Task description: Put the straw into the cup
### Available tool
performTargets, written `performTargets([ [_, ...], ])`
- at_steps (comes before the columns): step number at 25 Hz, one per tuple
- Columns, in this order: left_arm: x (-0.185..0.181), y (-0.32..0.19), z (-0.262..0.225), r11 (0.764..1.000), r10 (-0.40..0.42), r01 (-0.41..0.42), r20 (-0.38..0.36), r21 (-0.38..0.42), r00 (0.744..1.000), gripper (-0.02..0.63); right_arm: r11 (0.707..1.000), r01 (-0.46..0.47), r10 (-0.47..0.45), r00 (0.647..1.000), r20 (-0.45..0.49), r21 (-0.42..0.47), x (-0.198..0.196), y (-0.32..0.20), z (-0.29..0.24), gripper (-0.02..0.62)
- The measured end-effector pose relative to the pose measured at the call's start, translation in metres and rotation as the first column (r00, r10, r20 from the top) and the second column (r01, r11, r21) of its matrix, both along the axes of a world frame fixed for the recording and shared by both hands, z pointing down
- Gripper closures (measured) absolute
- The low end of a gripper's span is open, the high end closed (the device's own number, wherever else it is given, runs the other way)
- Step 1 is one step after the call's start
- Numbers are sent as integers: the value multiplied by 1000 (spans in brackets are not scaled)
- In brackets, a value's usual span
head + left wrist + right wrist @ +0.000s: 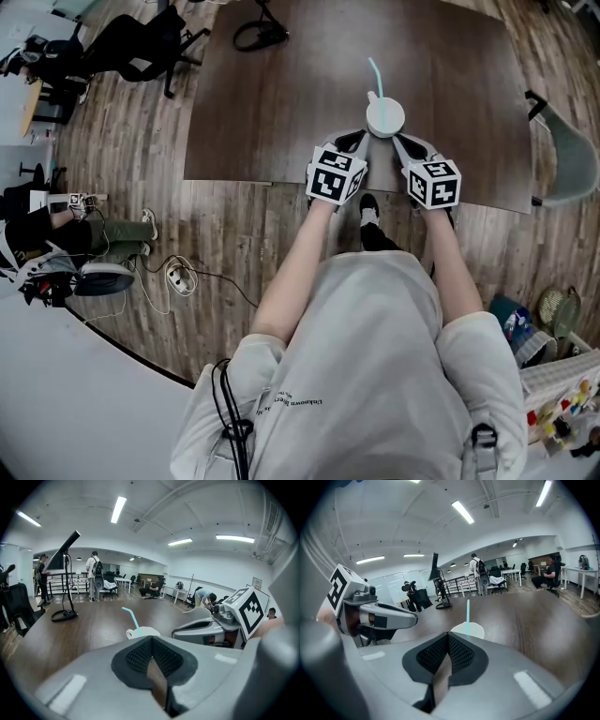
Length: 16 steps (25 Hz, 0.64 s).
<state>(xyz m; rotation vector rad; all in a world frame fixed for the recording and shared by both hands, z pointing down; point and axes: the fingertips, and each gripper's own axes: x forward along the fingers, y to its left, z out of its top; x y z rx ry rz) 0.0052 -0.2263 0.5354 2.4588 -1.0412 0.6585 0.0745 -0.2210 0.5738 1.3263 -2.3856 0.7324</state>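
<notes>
Standing near the near edge of the bench (281, 103), the cup (385, 116) already holds the straw (375, 75) through its lid, so the task appears done. The left gripper (360, 140) and right gripper (400, 142) flank it, jaws closed and empty.

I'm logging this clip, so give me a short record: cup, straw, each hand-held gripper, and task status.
cup: white, lidded, upright on the dark table
straw: light blue, standing in the cup, tip bent
left hand-held gripper: shut, empty, beside the cup
right hand-held gripper: shut, empty, on the cup's other side
status: straw already in the cup
</notes>
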Motion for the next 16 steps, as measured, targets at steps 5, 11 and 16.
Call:
performTargets([
  [5, 0, 1, 1, 1000, -4, 4, -1, -1, 1000, 605, 1000, 7, -7, 1000, -8, -8, 3, 5, 1, 572],
  [11, -2, -1, 6, 1000, -8, 8, -1, -9, 1000, 604, 1000, 5, -6, 1000, -12, -16, 8, 4, 5, 572],
  [16, -7, 2, 11, 1000, -18, 18, 0, -15, 1000, 606, 999, 41, -42, 999, -10, -31, 4, 12, 10, 573],
])
